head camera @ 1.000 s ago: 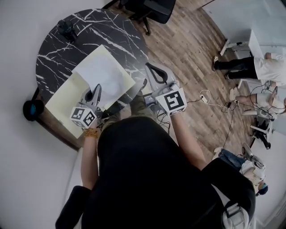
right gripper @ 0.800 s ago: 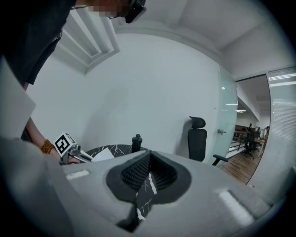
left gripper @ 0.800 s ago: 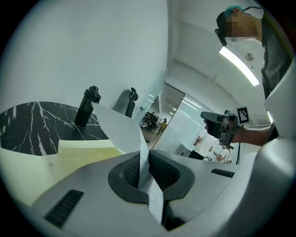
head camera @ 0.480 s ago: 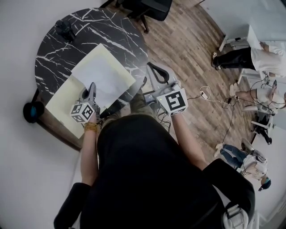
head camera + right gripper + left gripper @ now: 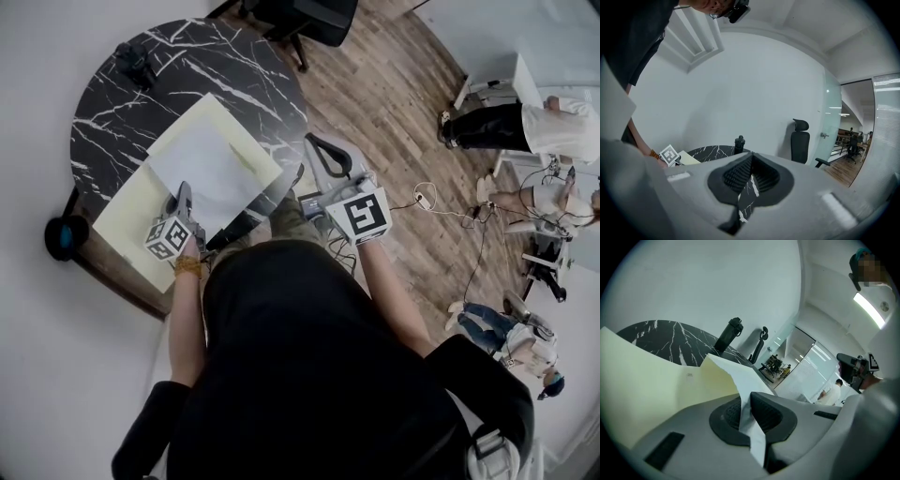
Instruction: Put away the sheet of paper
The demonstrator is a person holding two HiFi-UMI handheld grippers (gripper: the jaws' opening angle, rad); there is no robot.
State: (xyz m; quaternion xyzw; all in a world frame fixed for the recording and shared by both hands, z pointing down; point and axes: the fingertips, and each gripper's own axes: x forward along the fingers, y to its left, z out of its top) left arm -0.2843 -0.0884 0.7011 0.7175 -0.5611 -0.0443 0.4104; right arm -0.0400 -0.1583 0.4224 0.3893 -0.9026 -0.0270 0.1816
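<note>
Left claw point(image 5: 749, 397) pinches the paper's point(image 5: 211, 169) near edge over a yellow folder point(image 5: 131, 211) on the tabletop point(image 5: 122, 112), seemingly not yet tucked in; right claw point(image 5: 751, 157), pressed together, holds nothing.

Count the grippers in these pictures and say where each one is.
2. The left gripper is over the yellow folder on the table, shut on the white sheet. The right gripper, shut and empty, is just off the table's right edge.
</note>
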